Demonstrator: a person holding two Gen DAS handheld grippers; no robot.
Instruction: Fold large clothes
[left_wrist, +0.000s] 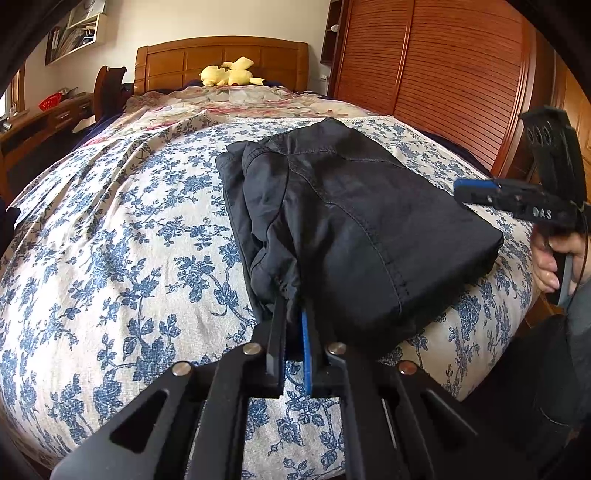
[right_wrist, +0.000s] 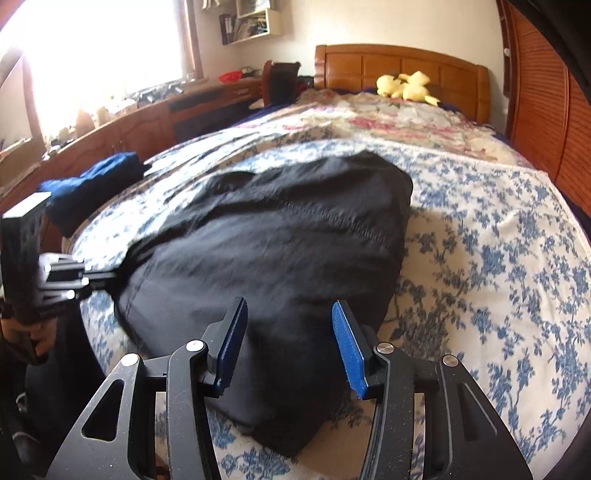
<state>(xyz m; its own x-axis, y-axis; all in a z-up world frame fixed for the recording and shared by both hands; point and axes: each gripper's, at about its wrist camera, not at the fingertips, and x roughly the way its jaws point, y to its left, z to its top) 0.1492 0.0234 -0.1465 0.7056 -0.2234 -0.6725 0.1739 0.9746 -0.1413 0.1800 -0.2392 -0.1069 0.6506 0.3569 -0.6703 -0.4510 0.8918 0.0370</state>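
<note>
The left tool (left_wrist: 293, 314) is clamped on the near edge of a folded black garment (left_wrist: 362, 221) at 12 o'clock. The right tool (right_wrist: 288, 339), jaws apart and empty, hovers over its near corner. Beyond, the floral bed (left_wrist: 129, 229) stretches toward a yellow plush toy (left_wrist: 229, 74).
</note>
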